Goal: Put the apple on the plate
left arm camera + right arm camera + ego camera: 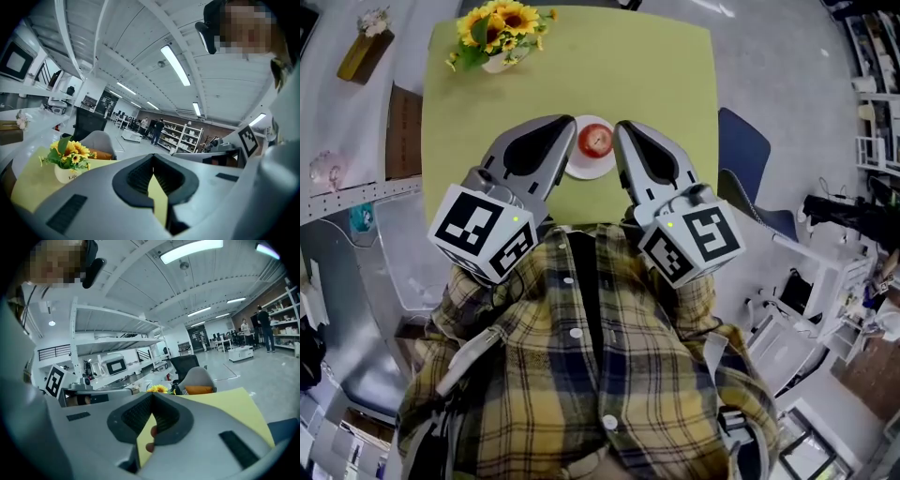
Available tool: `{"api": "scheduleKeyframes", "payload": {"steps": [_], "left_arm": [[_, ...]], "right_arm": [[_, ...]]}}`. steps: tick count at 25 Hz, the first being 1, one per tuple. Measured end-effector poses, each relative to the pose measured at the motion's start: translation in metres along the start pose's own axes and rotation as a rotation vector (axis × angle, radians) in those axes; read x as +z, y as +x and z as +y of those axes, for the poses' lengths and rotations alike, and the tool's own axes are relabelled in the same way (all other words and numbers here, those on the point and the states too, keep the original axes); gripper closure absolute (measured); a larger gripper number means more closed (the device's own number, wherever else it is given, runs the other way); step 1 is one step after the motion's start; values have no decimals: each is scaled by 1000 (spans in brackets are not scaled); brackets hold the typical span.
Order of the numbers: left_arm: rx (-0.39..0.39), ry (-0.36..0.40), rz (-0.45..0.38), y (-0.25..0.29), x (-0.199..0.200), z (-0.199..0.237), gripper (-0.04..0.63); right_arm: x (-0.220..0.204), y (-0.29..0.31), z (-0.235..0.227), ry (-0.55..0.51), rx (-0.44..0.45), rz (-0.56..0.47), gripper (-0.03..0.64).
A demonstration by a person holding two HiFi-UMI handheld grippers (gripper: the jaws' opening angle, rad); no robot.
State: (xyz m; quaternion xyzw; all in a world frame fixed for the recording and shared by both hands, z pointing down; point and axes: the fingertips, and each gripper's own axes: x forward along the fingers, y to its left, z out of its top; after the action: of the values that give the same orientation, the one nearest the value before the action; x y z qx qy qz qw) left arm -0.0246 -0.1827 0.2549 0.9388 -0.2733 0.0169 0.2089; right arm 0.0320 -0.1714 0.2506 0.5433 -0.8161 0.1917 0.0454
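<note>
**Apple on plate, both grippers shut and empty**

Seen from above: red apple (595,140) resting on the small white plate (584,172), roughly centred and round, so no long axis to speak of. Flanking the plate, left gripper (566,123) just to its left and right gripper (624,127) just to its right, tips drawn level with the plate's far rim. Apparently held above the plate rather than touching it, though height is hard to judge from this angle. Jaws of each pressed together at the tips, nothing clamped between them. Visible through the gap behind the closed tips, only green table (675,84) and, on the right side, a sliver of red. Neither hand clearly nearer the plate. Beyond the plate, toward the table's far edge, a pot of sunflowers (499,30). Judged from this layout: placement complete, nothing left to carry. Likely next, only drawing both tools back from the plate without nudging it.
</note>
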Motion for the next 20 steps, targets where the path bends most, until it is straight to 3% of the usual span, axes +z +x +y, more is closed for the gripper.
{"api": "scheduleKeyframes", "payload": {"steps": [20], "left_arm": [[-23, 37, 5, 9, 5, -4, 588]], "right_arm": [[-8, -2, -3, 6, 13, 49, 621]]}}
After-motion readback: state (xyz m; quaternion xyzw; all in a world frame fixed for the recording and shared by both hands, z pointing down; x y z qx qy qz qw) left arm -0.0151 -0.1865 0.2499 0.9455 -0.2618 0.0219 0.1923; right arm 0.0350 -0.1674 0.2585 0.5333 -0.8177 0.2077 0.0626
